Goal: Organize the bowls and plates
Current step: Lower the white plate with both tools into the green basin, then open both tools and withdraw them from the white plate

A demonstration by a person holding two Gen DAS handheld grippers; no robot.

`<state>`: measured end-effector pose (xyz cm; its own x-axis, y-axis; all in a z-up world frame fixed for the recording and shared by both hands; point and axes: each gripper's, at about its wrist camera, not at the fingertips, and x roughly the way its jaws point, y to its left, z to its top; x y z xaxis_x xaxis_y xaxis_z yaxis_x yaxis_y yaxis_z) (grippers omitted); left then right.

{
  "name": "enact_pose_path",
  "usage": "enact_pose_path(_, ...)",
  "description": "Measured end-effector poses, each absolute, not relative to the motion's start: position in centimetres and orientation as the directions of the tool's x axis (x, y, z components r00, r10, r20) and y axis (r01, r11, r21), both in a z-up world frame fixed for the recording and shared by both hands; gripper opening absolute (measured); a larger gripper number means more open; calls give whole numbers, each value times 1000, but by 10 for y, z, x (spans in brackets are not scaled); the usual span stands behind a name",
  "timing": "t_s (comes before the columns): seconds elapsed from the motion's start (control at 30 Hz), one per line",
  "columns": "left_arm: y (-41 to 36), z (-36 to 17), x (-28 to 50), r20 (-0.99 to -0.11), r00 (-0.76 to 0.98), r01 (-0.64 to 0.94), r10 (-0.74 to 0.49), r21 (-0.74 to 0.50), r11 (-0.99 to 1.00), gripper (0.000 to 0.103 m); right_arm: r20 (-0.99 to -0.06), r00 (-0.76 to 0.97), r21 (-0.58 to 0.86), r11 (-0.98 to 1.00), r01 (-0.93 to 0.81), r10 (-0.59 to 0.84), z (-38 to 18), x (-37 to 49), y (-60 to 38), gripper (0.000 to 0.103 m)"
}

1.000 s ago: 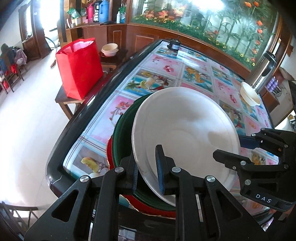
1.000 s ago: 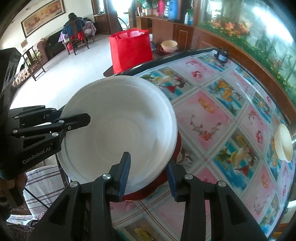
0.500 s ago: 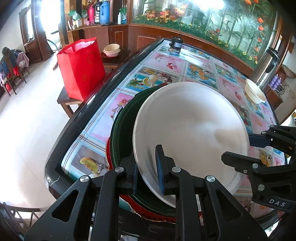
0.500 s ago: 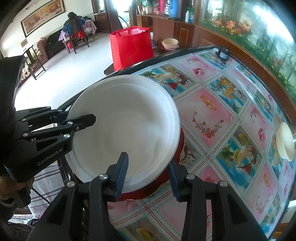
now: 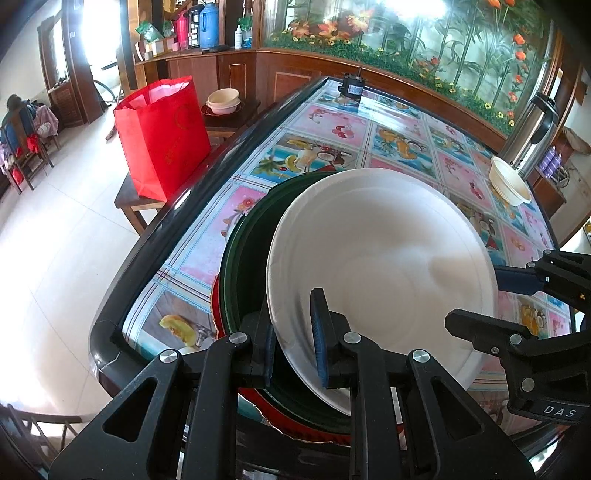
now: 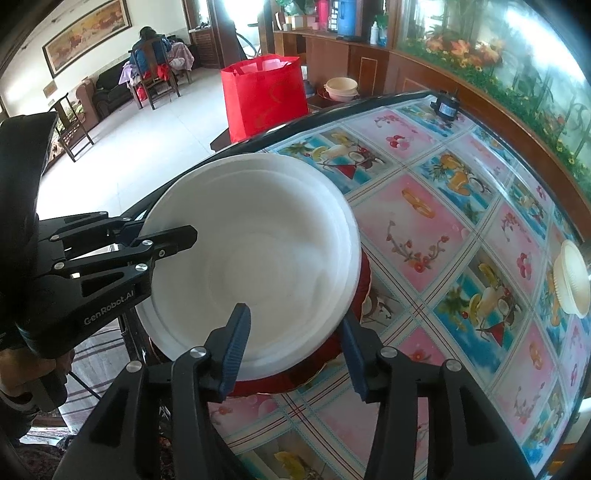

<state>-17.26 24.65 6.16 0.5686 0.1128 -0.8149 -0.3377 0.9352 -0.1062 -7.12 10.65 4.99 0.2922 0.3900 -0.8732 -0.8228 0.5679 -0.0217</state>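
Pinched on the near rim of the white bowl [image 5: 380, 266], the left gripper [image 5: 293, 345] steadies it over the green plate [image 5: 247, 258] while the right gripper [image 6: 291, 347] spreads, letting go.

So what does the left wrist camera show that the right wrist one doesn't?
Only the left view shows the dark green dish under the white plate and a steel flask. Only the right view shows the wall painting and a seated person. Both show the red bag, the small white bowl and both grippers.
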Motion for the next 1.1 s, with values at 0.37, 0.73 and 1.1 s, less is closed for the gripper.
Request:
enact_pose_path(0.37, 247, 63, -173, -808, 577, -336, 121, -99, 937, 17, -861, 303, -2, 592, -806, 409, 58, -68, 97, 53)
enact_pose_path(0.73, 250, 75, -183, -776, 614, -355, 145, -107, 929, 32, -839, 260, 153, 667, -730, 477, 51, -46, 52, 69)
enact_pose_path(1.1, 233, 122, -198, -634, 720, -391, 280, -38, 919, 57, -842, 324, 214, 818, -534, 432, 41, -15, -23, 83)
